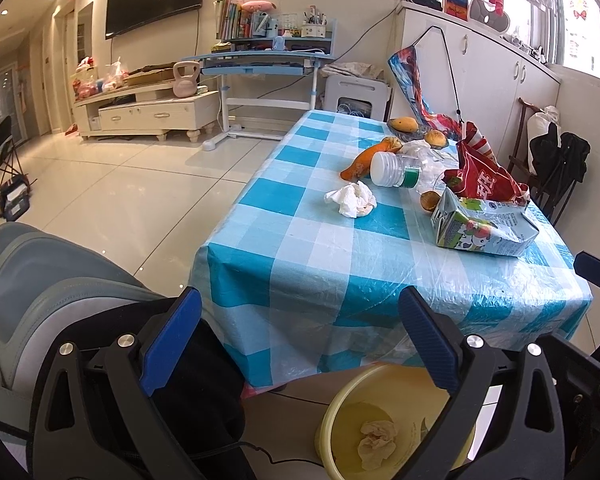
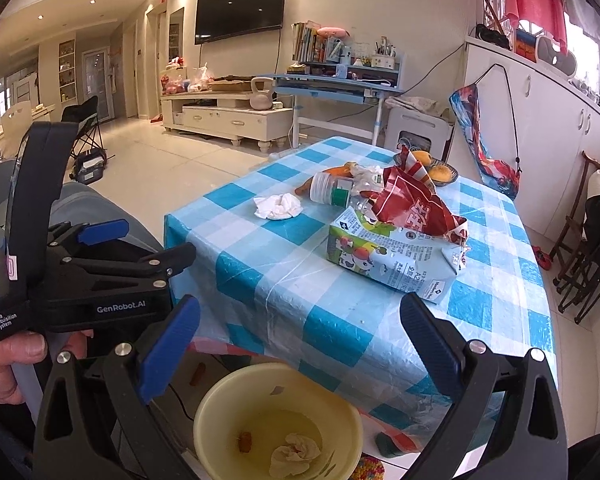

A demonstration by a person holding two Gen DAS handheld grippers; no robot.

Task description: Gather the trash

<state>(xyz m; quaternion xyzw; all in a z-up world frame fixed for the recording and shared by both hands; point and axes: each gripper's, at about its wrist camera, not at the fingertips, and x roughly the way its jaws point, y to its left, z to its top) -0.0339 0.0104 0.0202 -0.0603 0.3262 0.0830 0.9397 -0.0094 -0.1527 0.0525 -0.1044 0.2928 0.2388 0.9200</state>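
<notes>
On checked table (image 2: 340, 320): crumpled tissue (image 2: 278, 206), tipped bottle (image 2: 332, 192), milk carton (image 2: 396, 258) with red wrapper (image 2: 414, 200) on top, all near far half. Below table's near edge, yellow bin (image 2: 220, 408) on floor, wad (image 2: 294, 454) inside. Right gripper (image 2: 300, 352) above bin, jaws wide, empty. Left gripper (image 1: 300, 344) likewise spread, empty.
</notes>
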